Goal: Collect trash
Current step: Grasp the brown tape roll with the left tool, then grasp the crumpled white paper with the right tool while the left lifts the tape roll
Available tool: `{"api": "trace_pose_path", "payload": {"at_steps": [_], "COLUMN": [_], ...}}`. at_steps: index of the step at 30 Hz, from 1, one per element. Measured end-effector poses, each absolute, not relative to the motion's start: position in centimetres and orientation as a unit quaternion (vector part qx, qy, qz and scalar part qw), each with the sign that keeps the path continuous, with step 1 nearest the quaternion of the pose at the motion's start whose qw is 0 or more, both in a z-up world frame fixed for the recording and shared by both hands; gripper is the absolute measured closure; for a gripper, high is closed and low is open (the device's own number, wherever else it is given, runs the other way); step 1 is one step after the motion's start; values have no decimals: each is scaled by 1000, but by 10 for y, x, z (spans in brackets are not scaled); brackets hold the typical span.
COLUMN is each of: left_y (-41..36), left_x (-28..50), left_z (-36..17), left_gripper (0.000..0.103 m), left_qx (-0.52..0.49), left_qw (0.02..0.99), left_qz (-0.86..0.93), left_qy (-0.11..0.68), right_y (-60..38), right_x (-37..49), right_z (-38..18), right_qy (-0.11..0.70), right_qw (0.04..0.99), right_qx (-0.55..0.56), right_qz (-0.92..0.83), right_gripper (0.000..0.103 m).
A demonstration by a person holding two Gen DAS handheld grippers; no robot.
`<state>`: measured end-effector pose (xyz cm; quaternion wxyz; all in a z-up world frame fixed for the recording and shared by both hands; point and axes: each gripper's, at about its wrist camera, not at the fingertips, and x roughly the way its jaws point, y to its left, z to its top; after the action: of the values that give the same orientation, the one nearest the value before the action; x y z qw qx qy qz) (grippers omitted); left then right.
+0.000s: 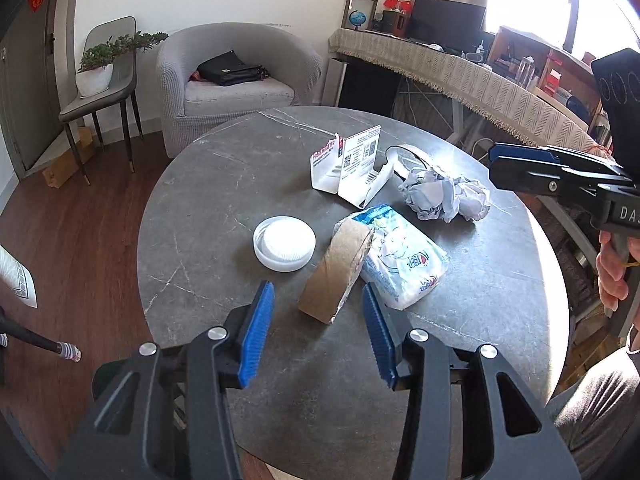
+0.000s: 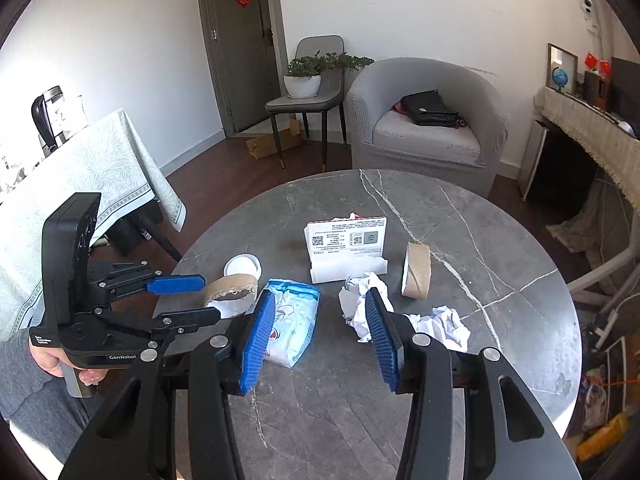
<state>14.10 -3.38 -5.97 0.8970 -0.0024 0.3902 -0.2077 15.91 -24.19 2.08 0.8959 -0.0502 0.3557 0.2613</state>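
Note:
Trash lies on a round grey stone table [image 1: 240,160] [image 2: 480,240]. My left gripper [image 1: 316,292] [image 2: 212,298] is open, and a brown cardboard tape ring [image 1: 336,276] [image 2: 232,294] sits just ahead of its blue tips, not pressed. A white lid [image 1: 284,243] [image 2: 242,266] lies left of the ring. My right gripper [image 2: 320,296] [image 1: 494,168] is open above the table, between a blue-white tissue pack [image 2: 294,320] [image 1: 404,268] and crumpled white paper [image 2: 440,326] [image 1: 444,196]. Farther back stand a torn white carton [image 2: 346,246] [image 1: 352,164] and a second tape roll [image 2: 416,276].
Beyond the table are a grey armchair [image 2: 428,128] with a black bag, and a chair [image 2: 308,100] carrying a potted plant. A cloth-covered desk [image 1: 460,68] runs along the right, and another cloth-covered table [image 2: 100,168] stands left. A person's hand [image 1: 612,276] holds the right gripper.

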Motion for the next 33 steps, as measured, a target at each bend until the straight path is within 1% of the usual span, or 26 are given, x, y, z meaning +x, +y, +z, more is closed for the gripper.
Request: {"api": "trace_pose_path", "payload": {"at_steps": [2,6,15,18,19,21,23,26,33], "left_y": [-33,-33,-37,-44,-45,-49,-53,-55,-46], "left_x": [144,145,139,141,142,142,142,141,144], "left_z": [-63,-67,-63,-59,-60,-63,-65,-65,-61], "left_gripper": [60,63,64,75,82,83,85,96,96], "left_qx": [-7,-15,-32,-36,-36,-38,-32,-29,-63], "left_qw": [895,893,896,895,895,893,894,898,897], "left_qz": [-214,-220,-231,-233,-228,-226,-222,-205,-207], "left_qy": [391,393,377,379,382,387,389,388,385], "right_y": [-240,-240,-225,-226,-227,-228,-231,-232,-233], "right_x": [169,173,164,168,170,173,176,179,187], "right_z": [21,19,13,11,9,6,2,-3,-10], "right_qy": [354,346,356,358,359,362,367,374,388], "right_qw": [897,900,897,898,898,899,899,898,896], "right_qx": [-54,-45,-54,-53,-56,-59,-55,-60,-53], "right_qz": [260,262,258,251,249,241,234,224,207], "right_gripper": [56,56,56,56,56,56,56,56,56]}}
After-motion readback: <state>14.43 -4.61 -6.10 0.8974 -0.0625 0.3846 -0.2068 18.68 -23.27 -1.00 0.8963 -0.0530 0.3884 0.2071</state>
